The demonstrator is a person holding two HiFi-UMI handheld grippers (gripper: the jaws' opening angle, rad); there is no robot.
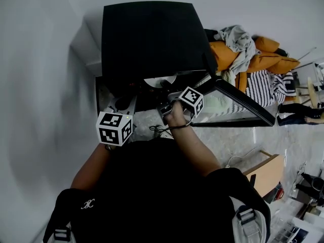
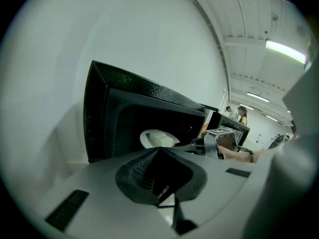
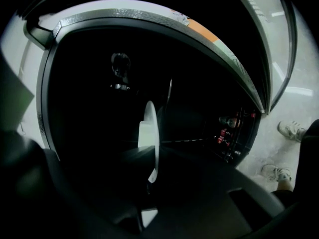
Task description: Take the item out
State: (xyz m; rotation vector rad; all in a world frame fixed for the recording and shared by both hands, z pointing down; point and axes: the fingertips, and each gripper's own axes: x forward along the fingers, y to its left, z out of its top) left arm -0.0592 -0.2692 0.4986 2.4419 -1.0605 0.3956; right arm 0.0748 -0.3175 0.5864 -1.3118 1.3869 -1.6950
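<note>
Right gripper (image 3: 148, 176) fingers pinch the white plate (image 3: 149, 128) by its rim, inside the open oven (image 1: 147, 34). Left gripper (image 2: 160, 183), at its 8 o'clock, has fingers closed and empty.

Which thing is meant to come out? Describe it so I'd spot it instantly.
Look at the big black oven against the white wall, its door open. In its dark inside is a white plate, its rim pinched by the right tool. It is the only pale, round thing there.
</note>
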